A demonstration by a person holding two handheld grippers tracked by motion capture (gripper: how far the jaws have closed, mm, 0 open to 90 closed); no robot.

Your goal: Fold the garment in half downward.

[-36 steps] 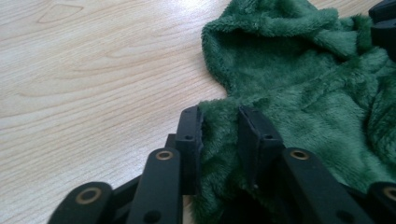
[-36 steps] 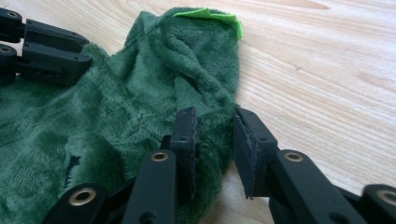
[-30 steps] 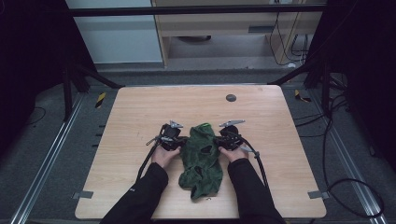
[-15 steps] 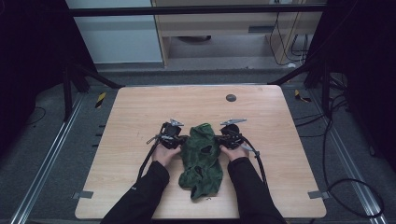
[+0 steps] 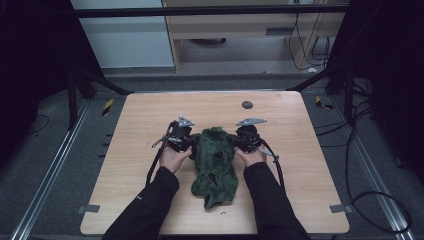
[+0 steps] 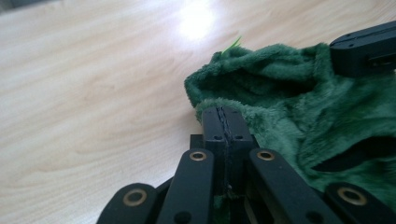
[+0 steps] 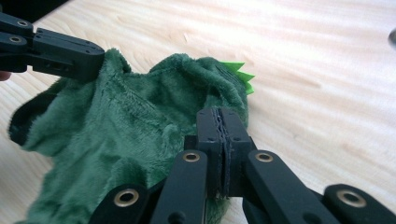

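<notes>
On the wooden surface, the left gripper and right gripper pinch opposite edges of a green fleece garment, its far end raised.

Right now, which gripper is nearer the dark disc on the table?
Right. The right gripper is just nearside of the disc; the left gripper is farther, across the green cloth.

No text, label, brand, number or sign is showing legibly anywhere in these views.
</notes>
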